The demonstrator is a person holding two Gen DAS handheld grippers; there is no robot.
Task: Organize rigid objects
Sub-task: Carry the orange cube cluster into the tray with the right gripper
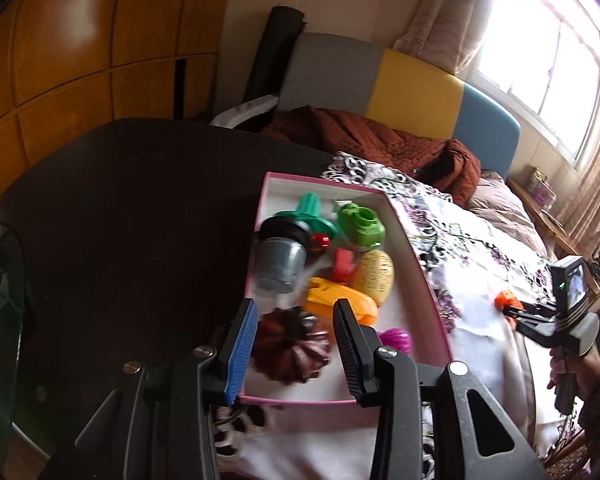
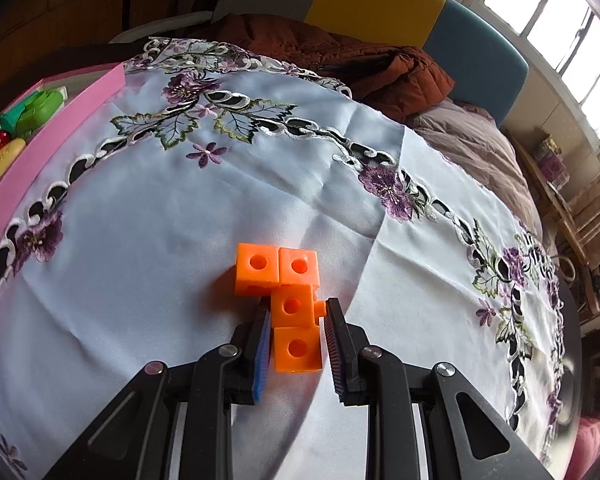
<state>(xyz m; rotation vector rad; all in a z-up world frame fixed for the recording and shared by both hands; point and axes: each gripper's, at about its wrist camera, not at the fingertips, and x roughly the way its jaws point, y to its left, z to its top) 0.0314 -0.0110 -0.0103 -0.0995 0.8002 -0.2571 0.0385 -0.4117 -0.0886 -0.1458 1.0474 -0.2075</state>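
The orange block piece [image 2: 290, 304], four linked cubes with holes, lies on the embroidered cloth [image 2: 180, 208] that covers the counter, well to the right of the pink box [image 1: 420, 280] where the other toys are already gathered. I have the right gripper [image 2: 296, 340] straddling the piece's near end. Its fingers [image 2: 262, 344] stand parted on either side of the lower cubes, close but not clamped, so nothing is gripped yet. I line them up along the narrow stem because that is the easiest part to pinch squarely.

My left gripper [image 1: 296, 344] hangs over the near end of the box, fingers spread and empty, above the brown fluted mould [image 1: 290, 346]. Beyond it sit the grey cup [image 1: 278, 266], a yellow-orange toy [image 1: 340, 304], the green toy [image 1: 360, 224] and a small pink piece [image 1: 396, 338]. I judge the box is the collecting place, so the block piece goes there next.
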